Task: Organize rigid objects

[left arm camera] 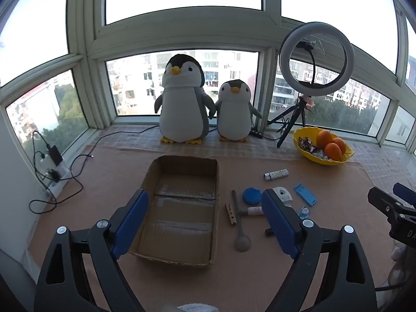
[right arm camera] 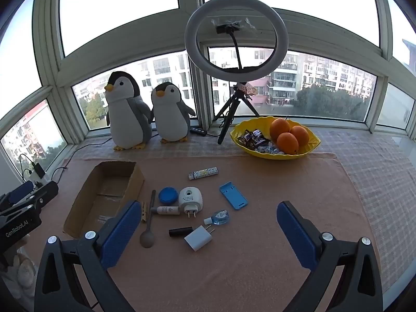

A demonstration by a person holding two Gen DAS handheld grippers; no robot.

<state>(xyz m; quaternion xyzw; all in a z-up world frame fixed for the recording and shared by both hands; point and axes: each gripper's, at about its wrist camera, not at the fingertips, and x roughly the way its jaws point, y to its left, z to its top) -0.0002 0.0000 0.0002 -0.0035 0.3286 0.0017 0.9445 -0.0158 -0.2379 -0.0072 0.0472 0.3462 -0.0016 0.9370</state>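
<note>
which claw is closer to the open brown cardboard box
Left. The left claw hovers open right over the open brown cardboard box; the right claw hovers open over the small items to the box's right.

Cardboard box (right arm camera: 104, 195): matt, raw edges. Clothespin (right arm camera: 144, 212): bare wood. Phone stand (right arm camera: 233, 195): smooth blue plastic. Fruit bowl (right arm camera: 275, 153): glossy yellow plastic. Table cover (right arm camera: 234, 273): matt cloth.

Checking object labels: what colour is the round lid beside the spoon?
Blue; the round lid shows best in the right wrist view.
</note>
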